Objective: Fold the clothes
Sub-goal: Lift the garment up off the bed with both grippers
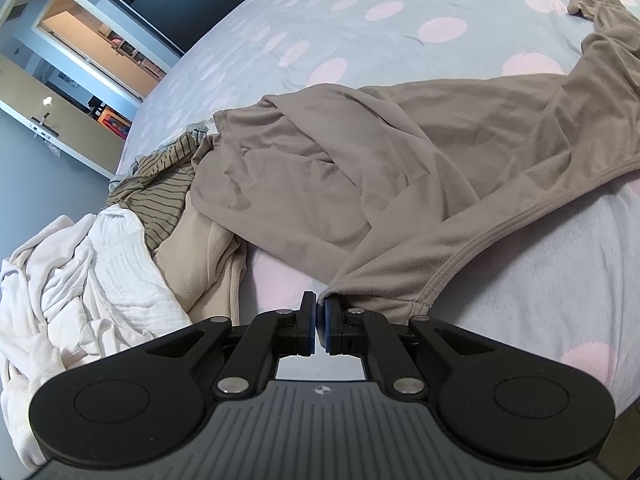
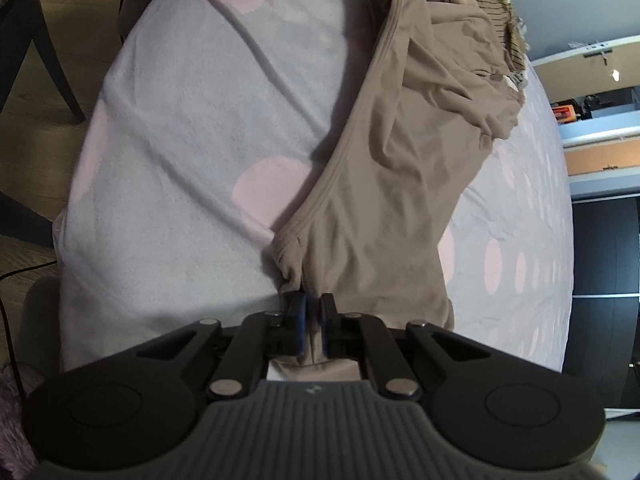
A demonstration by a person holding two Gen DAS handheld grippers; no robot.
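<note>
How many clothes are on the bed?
5: taupe garment spread across the bed; striped top, beige knit, white garment and grey piece piled left. More may hide underneath.

A garment lies on the bed, right of a clothes pile.

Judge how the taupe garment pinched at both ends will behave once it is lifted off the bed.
The taupe garment looks thin and limp; its soft creases suggest it will sag between the left tool and right tool. It is probably light. The smooth knit may slip from narrow pinches.
</note>
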